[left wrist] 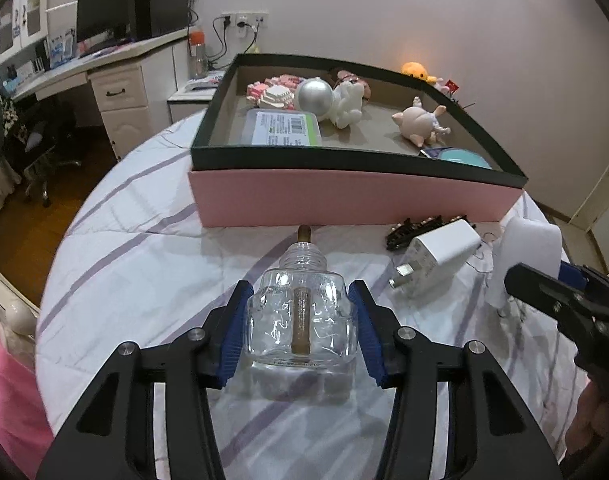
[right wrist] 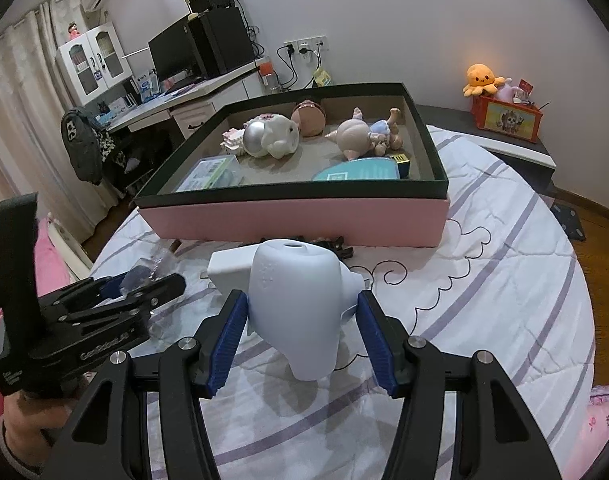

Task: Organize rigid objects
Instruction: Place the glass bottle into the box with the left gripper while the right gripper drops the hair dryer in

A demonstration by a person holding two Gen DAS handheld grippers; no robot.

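My left gripper (left wrist: 300, 292) is shut on a clear glass bottle (left wrist: 300, 320) with a brown wick; its blue pads press on both sides of the bottle, which rests on the striped sheet (left wrist: 144, 264). My right gripper (right wrist: 303, 300) is shut on a white plastic plug-in device (right wrist: 296, 292), held just above the sheet. In the left wrist view that device (left wrist: 528, 248) shows at the right edge. Behind both stands a pink box (left wrist: 344, 200) with a dark rim, holding a silver ball (left wrist: 313, 95), plush toys, a pig doll (left wrist: 418, 124) and a clear case (left wrist: 282, 128).
A white charger plug (left wrist: 436, 256) and a black hair clip (left wrist: 416, 228) lie on the sheet in front of the box. A desk with a monitor (left wrist: 104, 12) stands at the back left. An orange octopus toy (right wrist: 482, 78) sits on a side table at the right.
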